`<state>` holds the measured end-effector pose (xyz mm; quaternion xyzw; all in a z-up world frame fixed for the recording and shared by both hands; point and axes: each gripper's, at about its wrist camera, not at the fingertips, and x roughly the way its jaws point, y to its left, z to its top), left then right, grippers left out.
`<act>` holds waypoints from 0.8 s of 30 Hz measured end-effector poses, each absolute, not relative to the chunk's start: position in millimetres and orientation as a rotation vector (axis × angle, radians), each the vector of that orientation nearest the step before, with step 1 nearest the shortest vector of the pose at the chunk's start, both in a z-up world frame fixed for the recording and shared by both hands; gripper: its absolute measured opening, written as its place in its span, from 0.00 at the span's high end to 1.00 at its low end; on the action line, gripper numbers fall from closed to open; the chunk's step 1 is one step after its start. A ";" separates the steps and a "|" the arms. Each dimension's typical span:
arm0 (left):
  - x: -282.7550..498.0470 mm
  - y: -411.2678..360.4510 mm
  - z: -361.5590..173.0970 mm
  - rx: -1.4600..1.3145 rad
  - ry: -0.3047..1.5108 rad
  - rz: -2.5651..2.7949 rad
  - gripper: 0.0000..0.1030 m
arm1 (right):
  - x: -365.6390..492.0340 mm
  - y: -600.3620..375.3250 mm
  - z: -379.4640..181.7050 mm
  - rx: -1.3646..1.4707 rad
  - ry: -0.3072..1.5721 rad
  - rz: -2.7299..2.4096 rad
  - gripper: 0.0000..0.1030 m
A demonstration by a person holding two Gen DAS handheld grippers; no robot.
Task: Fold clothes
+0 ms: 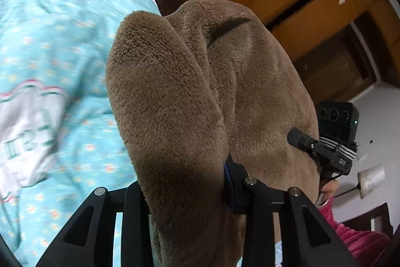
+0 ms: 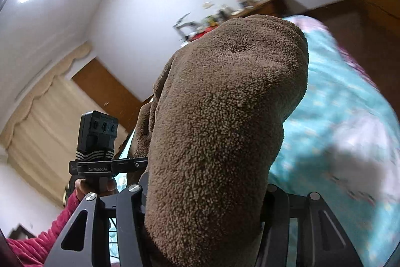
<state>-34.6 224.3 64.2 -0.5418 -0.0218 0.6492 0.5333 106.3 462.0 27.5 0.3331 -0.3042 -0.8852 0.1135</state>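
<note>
Brown fleece [image 1: 190, 101] clamped in L tongs [image 1: 186, 192] & R tongs [image 2: 202, 194].

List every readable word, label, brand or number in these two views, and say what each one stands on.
"GenRobot.AI": on the black bar of the left gripper, seen from the right wrist view.
"DAS": apparently, small white print on the body of the right gripper, seen from the left wrist view; not certain.
Green print on the white patch of the turquoise bedspread: too blurred to read.
The brown fleece garment: no text.
</note>
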 end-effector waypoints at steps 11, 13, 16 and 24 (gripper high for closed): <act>-11.2 299.7 -25.7 -1.467 0.103 1.567 0.47 | 156.9 563.2 -88.8 1.193 -1.272 -2.537 0.42; -8.8 295.9 -24.8 -1.454 0.119 1.601 0.37 | 160.4 573.3 -98.4 1.210 -1.307 -2.514 0.37; 0.3 284.9 -12.1 -1.406 0.164 1.679 0.31 | 168.9 577.7 -101.8 1.206 -1.299 -2.536 0.29; 52.0 240.9 46.3 -1.195 0.282 1.815 0.26 | 178.4 559.2 -60.1 1.132 -1.043 -2.862 0.26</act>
